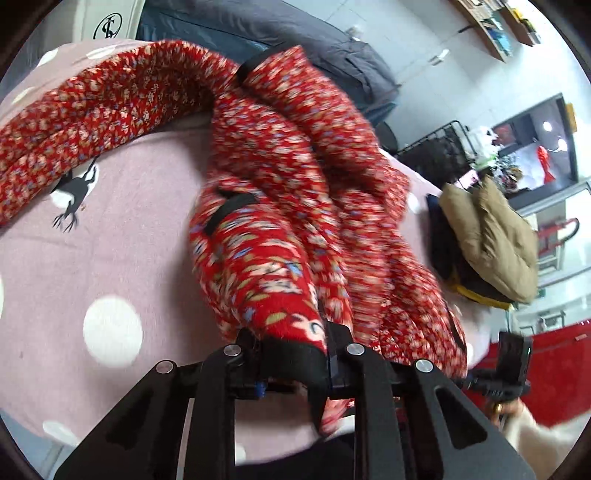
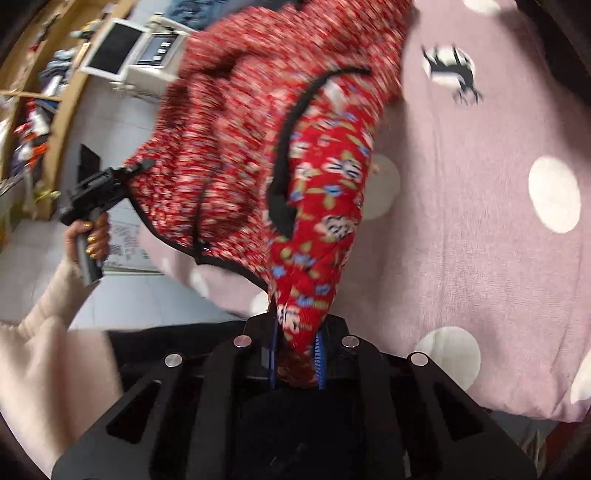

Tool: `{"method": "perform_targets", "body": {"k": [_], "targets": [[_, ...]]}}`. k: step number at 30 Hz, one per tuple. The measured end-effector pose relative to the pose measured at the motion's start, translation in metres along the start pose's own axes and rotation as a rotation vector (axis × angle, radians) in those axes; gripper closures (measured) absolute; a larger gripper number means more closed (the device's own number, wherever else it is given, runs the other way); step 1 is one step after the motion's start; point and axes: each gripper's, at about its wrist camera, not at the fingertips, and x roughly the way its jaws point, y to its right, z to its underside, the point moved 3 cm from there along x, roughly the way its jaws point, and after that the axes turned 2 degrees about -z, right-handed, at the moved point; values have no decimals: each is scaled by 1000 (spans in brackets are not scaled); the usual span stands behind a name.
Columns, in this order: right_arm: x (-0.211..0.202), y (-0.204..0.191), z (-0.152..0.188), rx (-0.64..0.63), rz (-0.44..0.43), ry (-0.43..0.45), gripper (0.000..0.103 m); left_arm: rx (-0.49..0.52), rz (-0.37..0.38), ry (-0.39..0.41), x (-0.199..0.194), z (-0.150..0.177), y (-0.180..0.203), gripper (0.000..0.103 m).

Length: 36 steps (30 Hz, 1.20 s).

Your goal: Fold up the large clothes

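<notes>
A: One big spread first: the pink polka-dot bedcover (image 1: 122, 236) fills most of both views, but its edges run out of frame, and the fisheye bends what is left.

B: And the garment?

A: The red floral coat (image 1: 280, 206) lies partly on that cover and partly lifted off it. In the left wrist view its body runs from the near bottom up toward the far top, with one sleeve (image 1: 92, 110) stretched away to the left across the cover. Much of the fabric is motion-blurred, so the pattern smears and the folds are hard to read. I cannot tell front from back.

B: What else is cut off?

A: A tan padded jacket (image 1: 487, 240) sits on a dark pile at the cover's right edge; what lies under it is mostly hidden. The dark grey bedding (image 1: 295, 33) behind is cropped at the top.

B: The grippers?

A: The left gripper (image 1: 291, 354) has its jaws pinched tight on the coat's black-trimmed edge. The right gripper (image 2: 297, 339) is likewise clamped on a bunch of red cloth, which hangs straight up out of it in its own view. In that right wrist view the left gripper also shows at the left, held by a hand (image 2: 90, 236) in a cream sleeve (image 2: 48, 332), gripping the coat's hem.
</notes>
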Motion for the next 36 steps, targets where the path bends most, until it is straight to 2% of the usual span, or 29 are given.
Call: {"method": "perform_targets", "body": {"k": [4, 6, 8, 9, 12, 14, 16, 17, 18, 20, 21, 23, 26, 28, 30, 36], "targets": [[-27, -2, 7, -6, -16, 5, 88, -17, -1, -45, -22, 32, -9, 85], [-25, 7, 10, 17, -13, -14, 88, -42, -42, -73, -15, 42, -12, 87], [-13, 16, 12, 46, -6, -45, 88, -116, -88, -104, -1, 57, -43, 94], [-6, 17, 13, 48, 8, -65, 88, -158, -123, -116, 1, 67, -54, 97], [22, 30, 14, 57, 93, -148, 88, -272, -202, -134, 7, 82, -84, 97], [40, 38, 13, 67, 158, -189, 87, -323, -203, -126, 9, 80, -91, 96], [49, 46, 8, 103, 210, -200, 79, -319, -216, -95, 3, 74, -84, 84], [48, 49, 7, 120, 213, -195, 77, -297, -232, -81, 0, 69, -78, 64], [47, 50, 4, 134, 210, -187, 73, -281, -247, -68, -4, 66, -74, 44], [41, 52, -2, 134, 221, -164, 56, -238, -273, -29, -9, 54, -62, 37], [39, 53, -5, 131, 226, -153, 46, -220, -274, -22, -10, 51, -60, 36], [29, 53, -10, 132, 207, -117, 44, -201, -281, -12, -10, 43, -57, 36], [11, 56, -19, 217, 8, -8, 41, -191, -275, 31, -16, 30, -56, 34], [-3, 62, -30, 285, -79, 100, 27, -190, -274, 61, -21, 22, -56, 30], [-9, 74, -45, 341, -79, 185, 27, -176, -285, 71, -19, 13, -52, 29], [22, 100, -97, 411, 10, 196, 27, -136, -245, 56, 10, 3, -19, 28]]}}
